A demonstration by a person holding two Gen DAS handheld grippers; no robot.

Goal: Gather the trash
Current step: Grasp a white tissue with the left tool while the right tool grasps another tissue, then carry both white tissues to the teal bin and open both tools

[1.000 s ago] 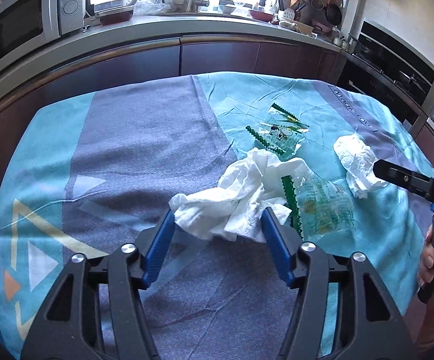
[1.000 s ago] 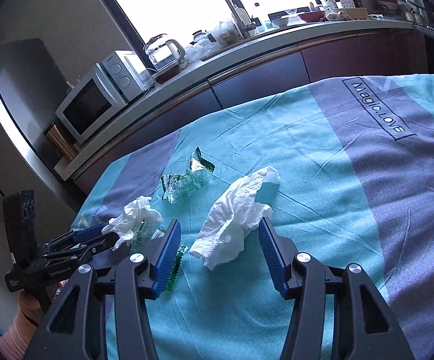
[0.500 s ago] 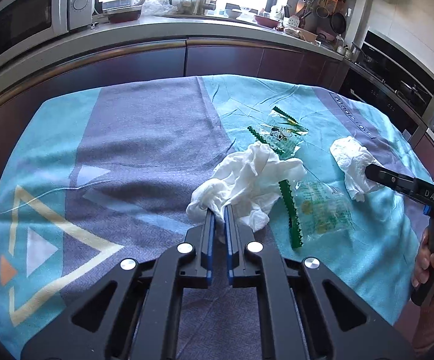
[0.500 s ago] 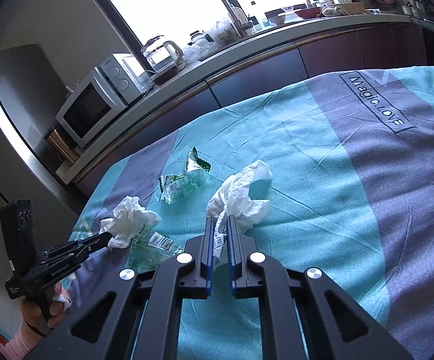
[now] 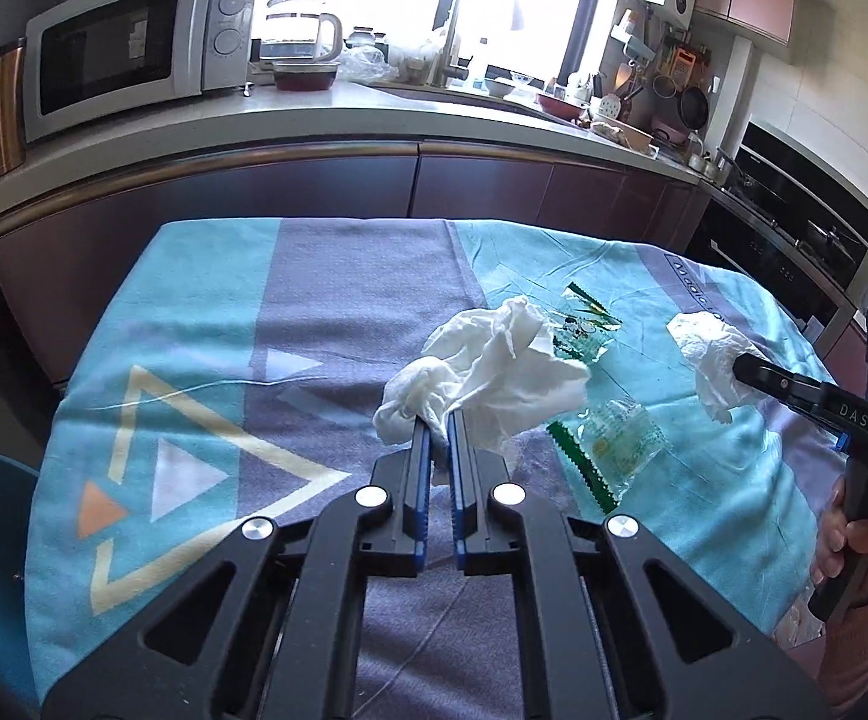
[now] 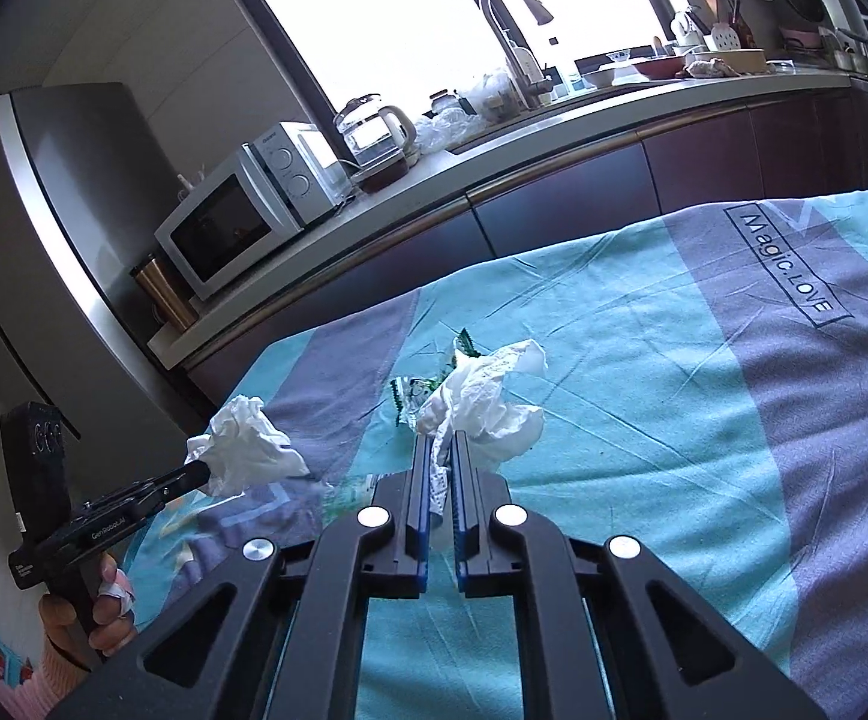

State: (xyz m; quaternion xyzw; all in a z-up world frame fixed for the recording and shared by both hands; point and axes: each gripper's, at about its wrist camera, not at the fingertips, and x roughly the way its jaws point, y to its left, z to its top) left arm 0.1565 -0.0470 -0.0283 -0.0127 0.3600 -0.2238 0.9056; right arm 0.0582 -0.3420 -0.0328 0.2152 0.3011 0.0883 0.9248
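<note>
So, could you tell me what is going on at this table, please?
A person is clearing trash with two handheld tongs. The left tongs are shut on one crumpled tissue, the right tongs on another tissue. Two green wrappers lie on the cloth, not yet collected.

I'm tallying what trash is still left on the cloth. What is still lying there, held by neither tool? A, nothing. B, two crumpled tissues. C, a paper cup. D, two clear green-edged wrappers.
D: two green-edged wrappers lie on the cloth, while the left tool and right tool each pinch a crumpled tissue.
</note>
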